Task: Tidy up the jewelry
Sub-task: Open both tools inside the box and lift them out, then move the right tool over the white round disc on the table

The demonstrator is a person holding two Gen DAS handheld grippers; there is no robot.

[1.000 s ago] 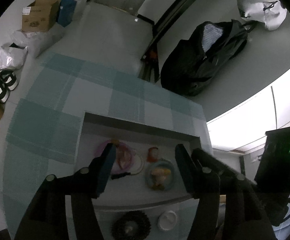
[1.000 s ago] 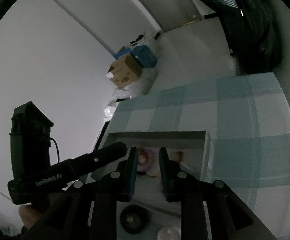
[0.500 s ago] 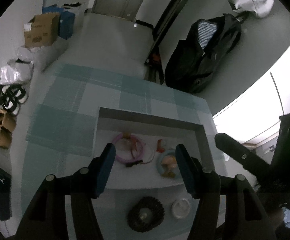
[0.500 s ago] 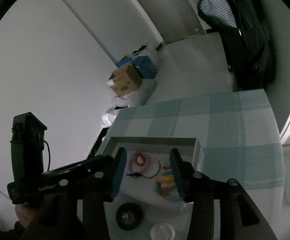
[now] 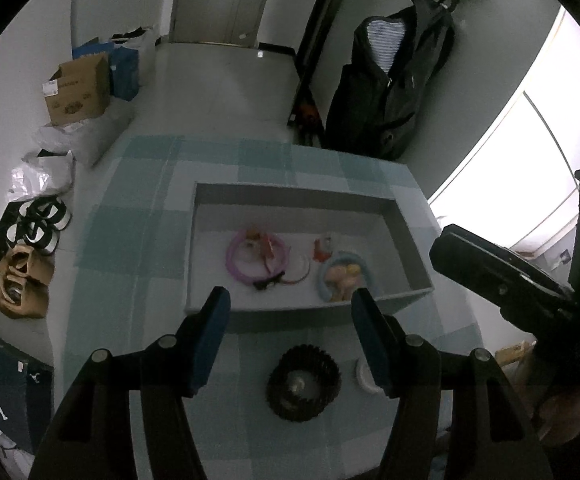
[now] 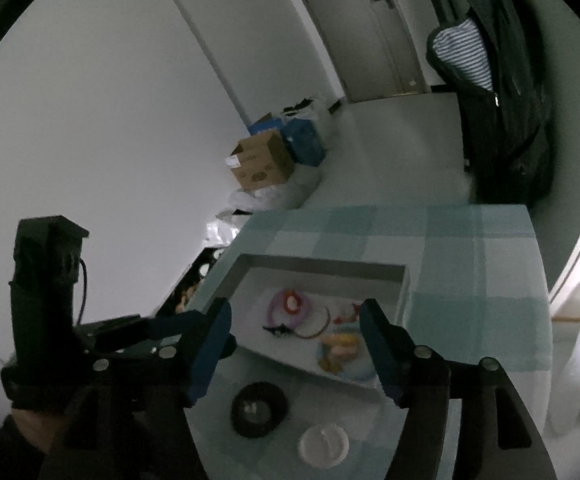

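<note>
jewelry is found gathered in a shallow grey tray (image 5: 408, 256) that is set on a table covered by a pale teal checked cloth (image 5: 129, 240), the raised walls presumably being there so that small pieces are kept from rolling away. largest among the pieces is a pink ring-shaped bracelet (image 5: 235, 266) laid flat near the tray's middle, with a thinner pale hoop (image 5: 304, 270) lapped against it and a small dark clip (image 5: 267, 282) at its near edge; a light blue ring (image 5: 324, 280) with yellowish beads inside it is placed to the right, and a small red piece (image 5: 322, 250) lies just behind that. outside the tray, on the near side, a black toothed round item (image 5: 304, 384) and a small white disc (image 5: 364, 374) are left on the cloth, so it is judged that these are not yet sorted. the left gripper (image 5: 290, 308) is held above the near tray wall with its jaws standing apart and nothing between them. the right gripper (image 6: 294, 320) is likewise held over the tray, its jaws having just been opening, and no piece is seen between them; it is judged that both are kept raised and spread so that the next piece can be chosen.
</note>
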